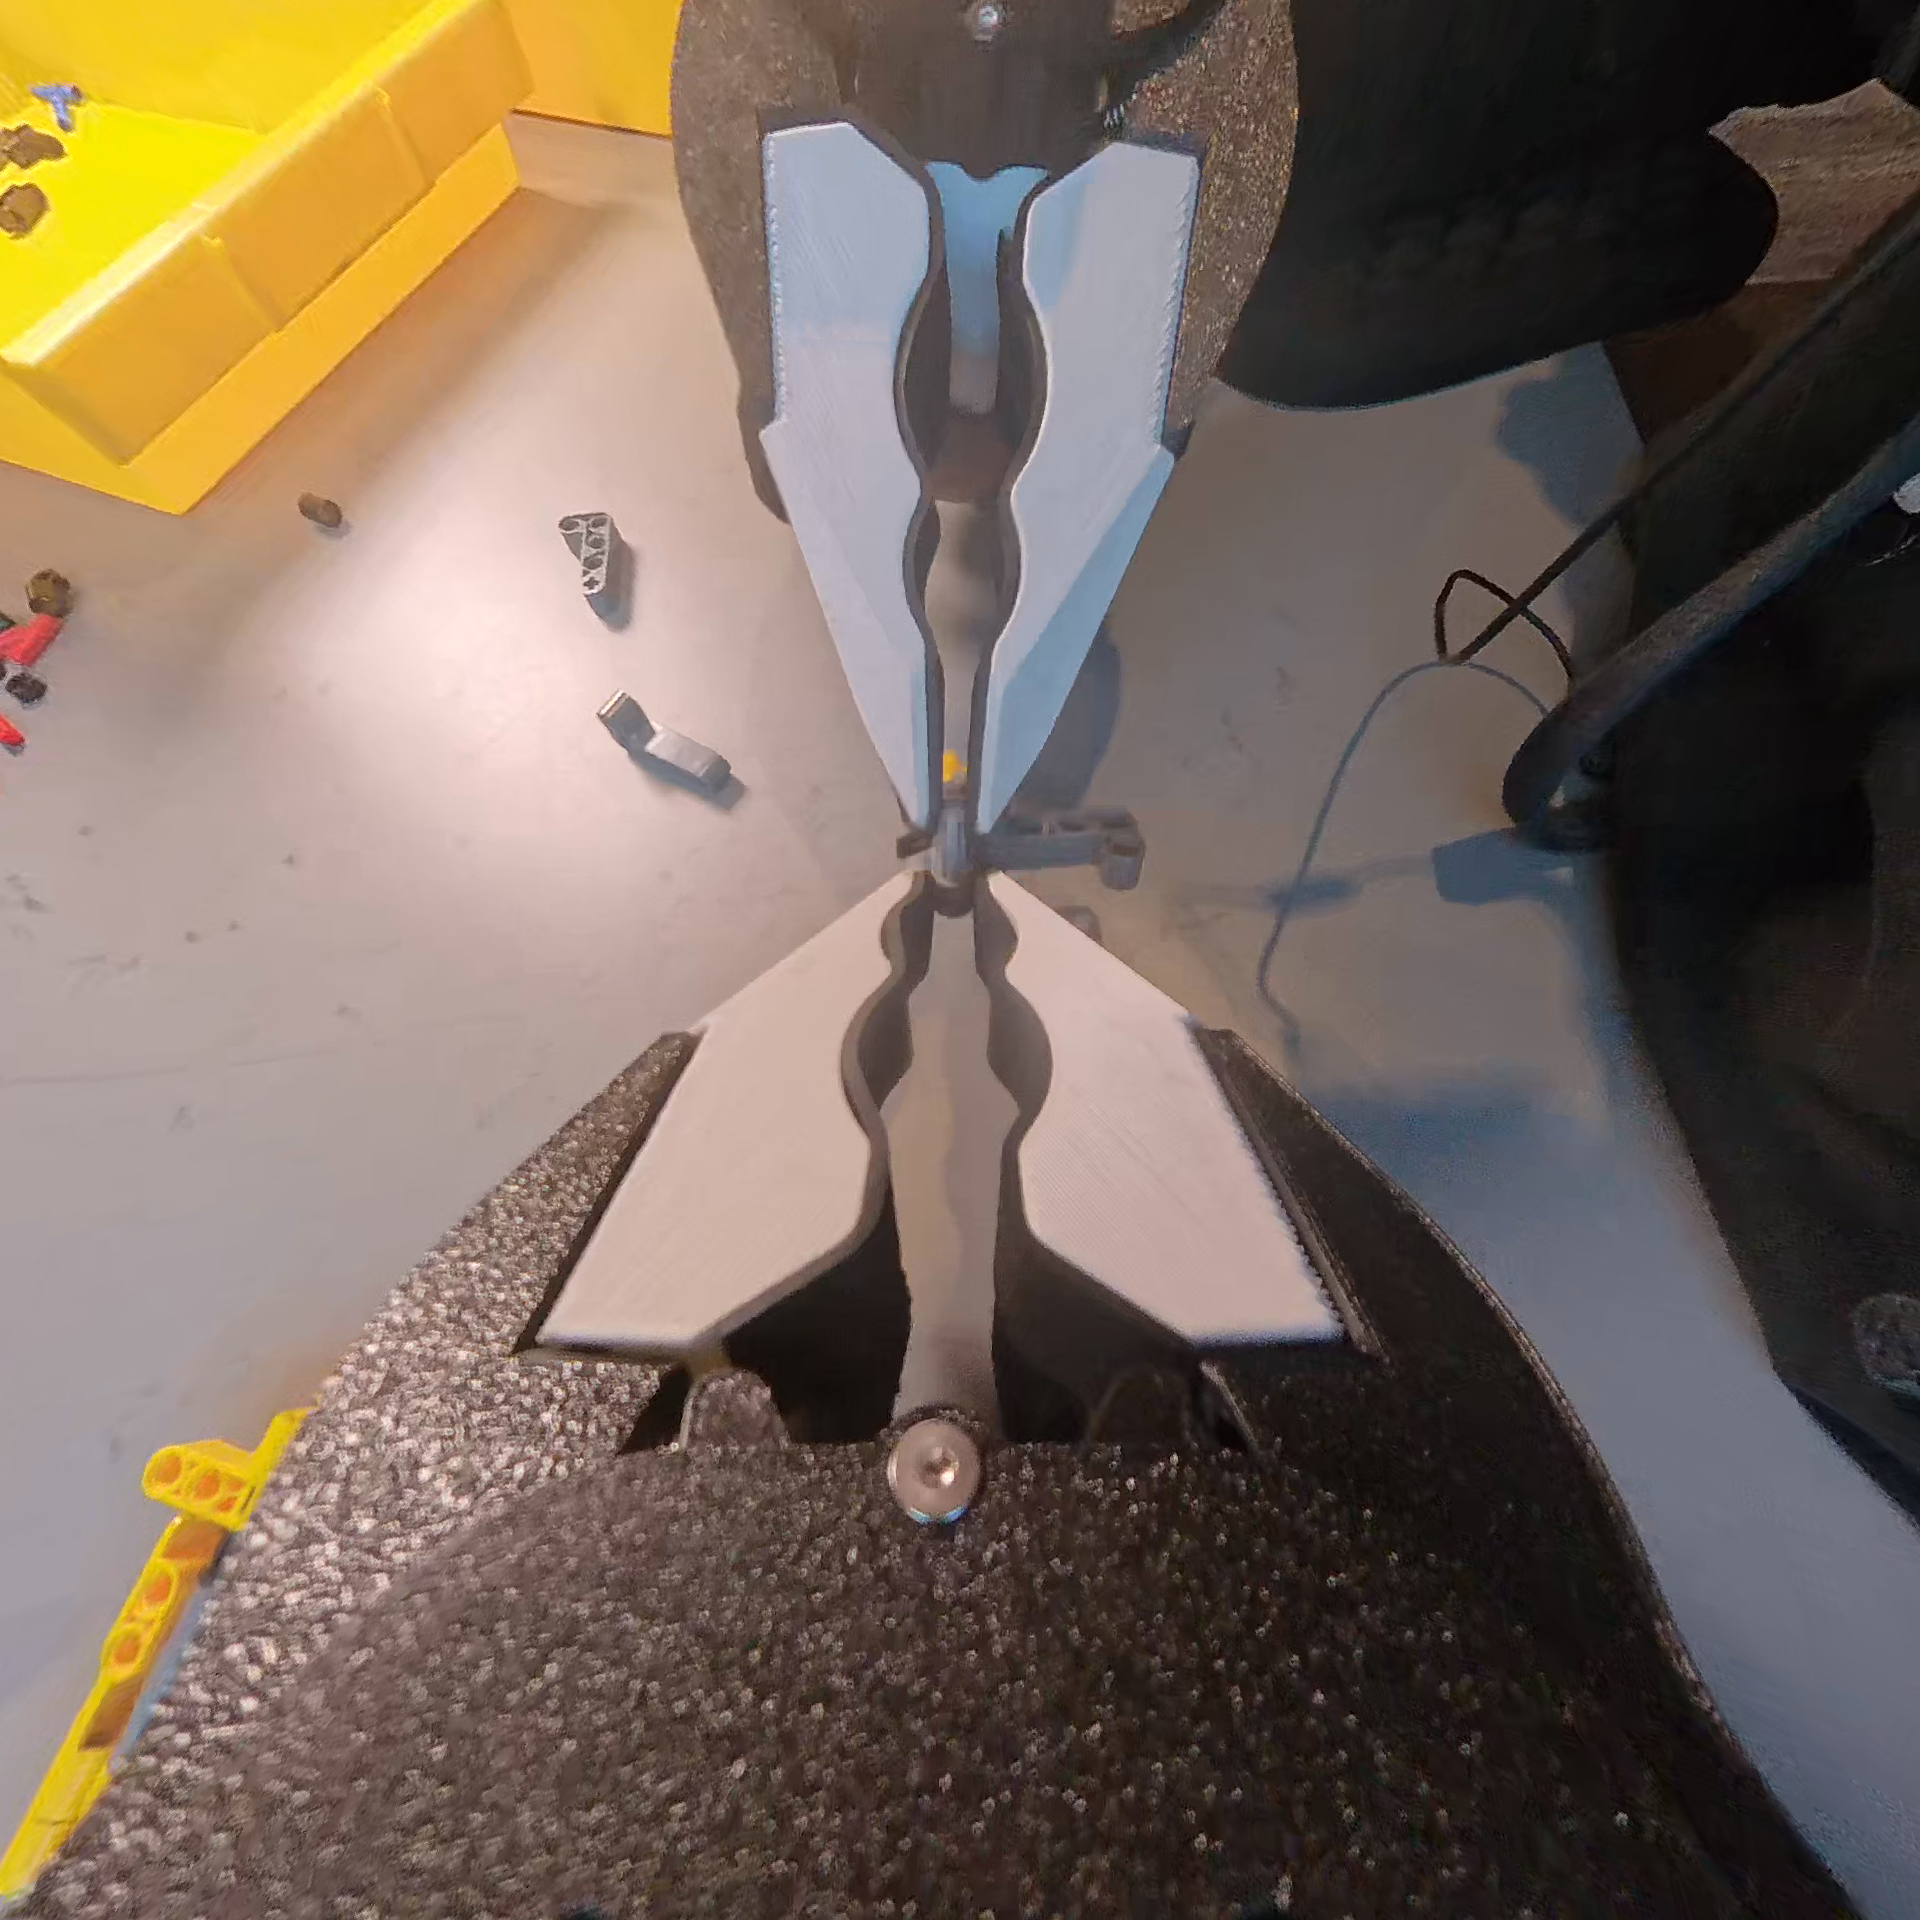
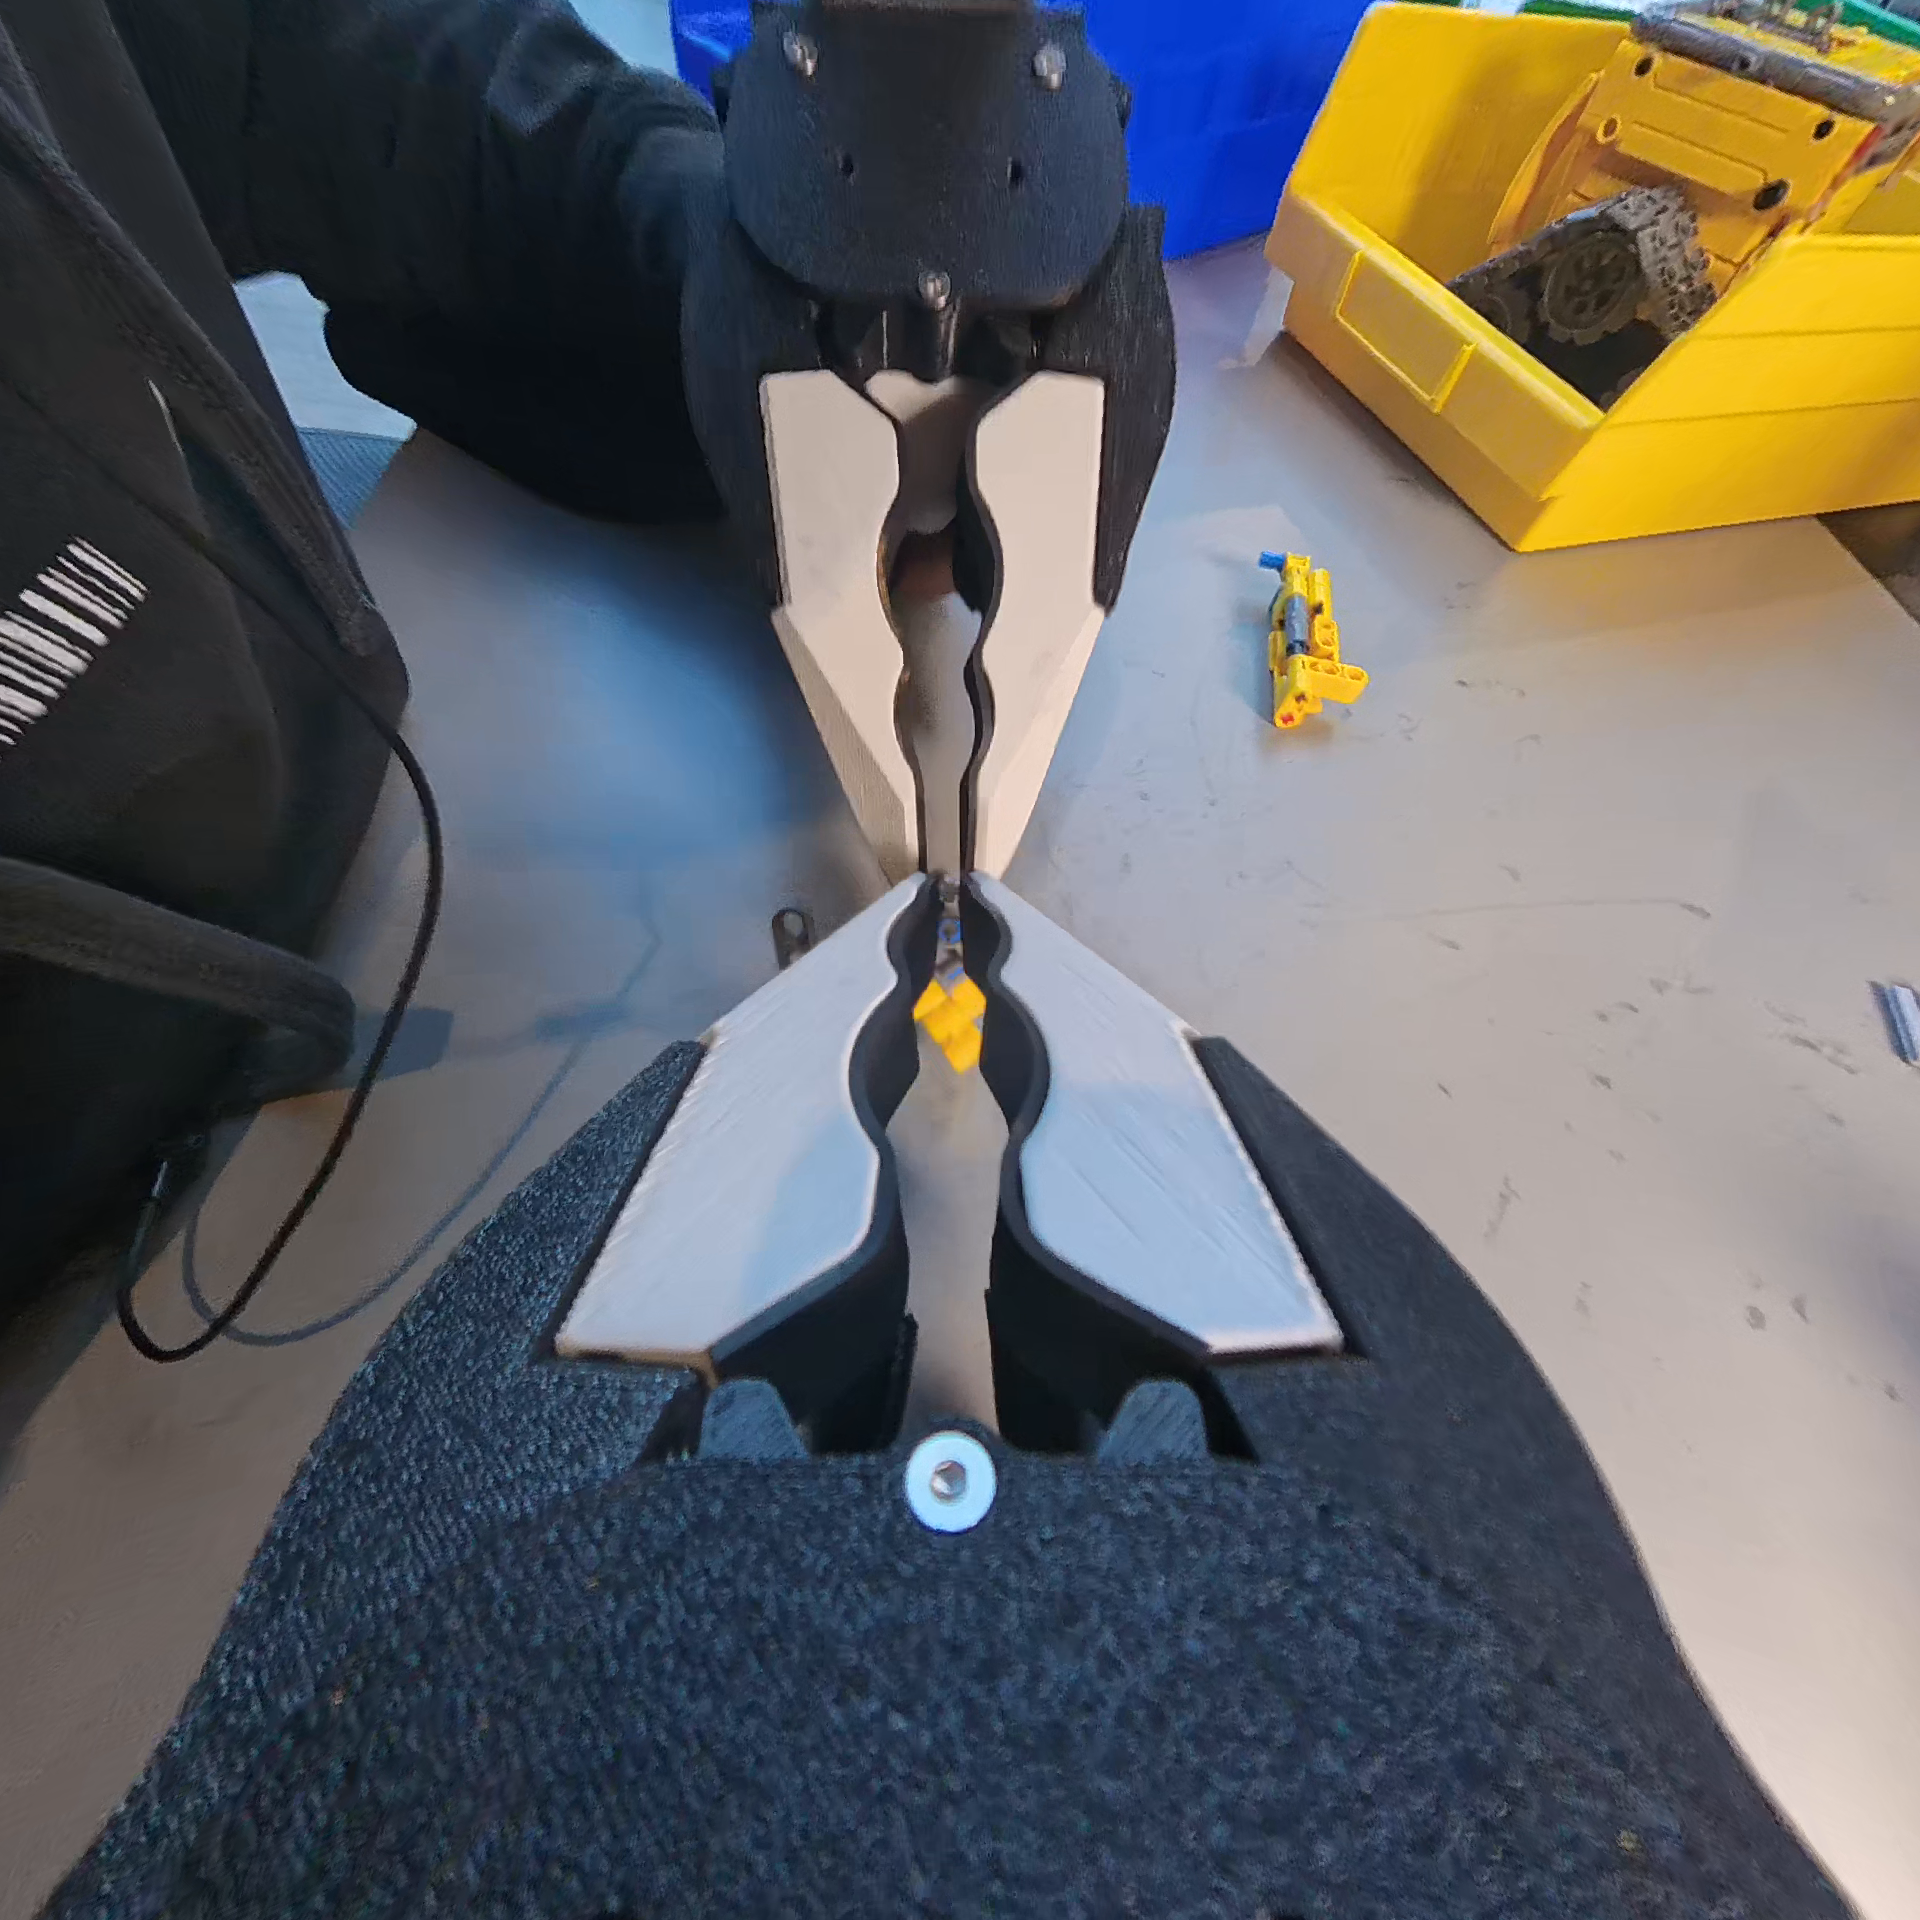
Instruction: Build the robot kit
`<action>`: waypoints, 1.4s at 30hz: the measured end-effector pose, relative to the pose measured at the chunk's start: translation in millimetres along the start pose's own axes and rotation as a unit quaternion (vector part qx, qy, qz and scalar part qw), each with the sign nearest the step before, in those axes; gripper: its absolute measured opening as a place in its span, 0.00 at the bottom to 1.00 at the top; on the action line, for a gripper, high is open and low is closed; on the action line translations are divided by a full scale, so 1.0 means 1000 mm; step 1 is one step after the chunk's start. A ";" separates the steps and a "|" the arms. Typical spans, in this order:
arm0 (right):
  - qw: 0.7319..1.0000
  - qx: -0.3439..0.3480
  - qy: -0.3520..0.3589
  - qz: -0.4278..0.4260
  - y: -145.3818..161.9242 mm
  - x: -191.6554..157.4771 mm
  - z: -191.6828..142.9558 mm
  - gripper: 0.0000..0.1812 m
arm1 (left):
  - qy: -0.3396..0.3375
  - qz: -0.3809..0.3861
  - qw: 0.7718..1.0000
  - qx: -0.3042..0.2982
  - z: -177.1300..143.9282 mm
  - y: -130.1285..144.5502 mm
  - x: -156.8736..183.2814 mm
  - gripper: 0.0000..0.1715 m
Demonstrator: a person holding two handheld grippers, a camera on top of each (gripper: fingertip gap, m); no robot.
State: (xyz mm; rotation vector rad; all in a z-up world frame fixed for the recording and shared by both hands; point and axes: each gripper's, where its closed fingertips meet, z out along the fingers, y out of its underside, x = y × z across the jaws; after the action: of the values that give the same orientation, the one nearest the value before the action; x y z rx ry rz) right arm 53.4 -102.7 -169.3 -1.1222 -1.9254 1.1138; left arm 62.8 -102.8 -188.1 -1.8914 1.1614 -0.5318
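Your left claw [image 1: 948, 868] and right claw [image 2: 948, 902] meet tip to tip, each pinching the same small grey-and-yellow brick assembly [image 2: 948, 1013], seemingly to steady it above the table [image 2: 1455, 1039].

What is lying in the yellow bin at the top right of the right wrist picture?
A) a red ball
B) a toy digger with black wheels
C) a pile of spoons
B: the yellow bin holds a yellow toy digger whose black knobbly wheel shows.
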 end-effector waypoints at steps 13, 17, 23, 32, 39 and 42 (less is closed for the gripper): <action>1.000 -0.005 0.012 0.007 -0.001 0.009 -0.010 0.02 | 0.004 -0.028 0.998 0.050 -0.011 -0.014 -0.008 0.03; 1.000 -0.023 0.004 0.005 0.008 0.006 -0.008 0.02 | 0.012 -0.032 0.998 0.051 -0.010 -0.012 -0.006 0.03; 0.999 -0.041 -0.006 -0.001 0.016 0.001 -0.004 0.02 | 0.022 -0.028 0.999 0.035 -0.006 -0.006 -0.002 0.03; 0.999 -0.049 -0.013 -0.010 0.018 -0.002 -0.001 0.02 | 0.026 -0.012 0.999 0.026 -0.006 -0.002 0.001 0.04; 0.999 -0.045 -0.007 -0.017 0.016 -0.002 0.000 0.02 | 0.017 0.000 1.000 0.024 -0.007 -0.002 0.001 0.03; 0.999 -0.046 -0.004 -0.011 0.016 -0.001 0.001 0.01 | 0.007 0.003 1.000 0.023 -0.007 -0.002 0.000 0.03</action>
State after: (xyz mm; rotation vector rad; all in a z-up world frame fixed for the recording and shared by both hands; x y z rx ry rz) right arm 58.8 -99.0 -183.7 -1.1437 -2.0078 1.0276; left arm 58.8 -105.0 -182.4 -1.8465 1.1540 -0.5648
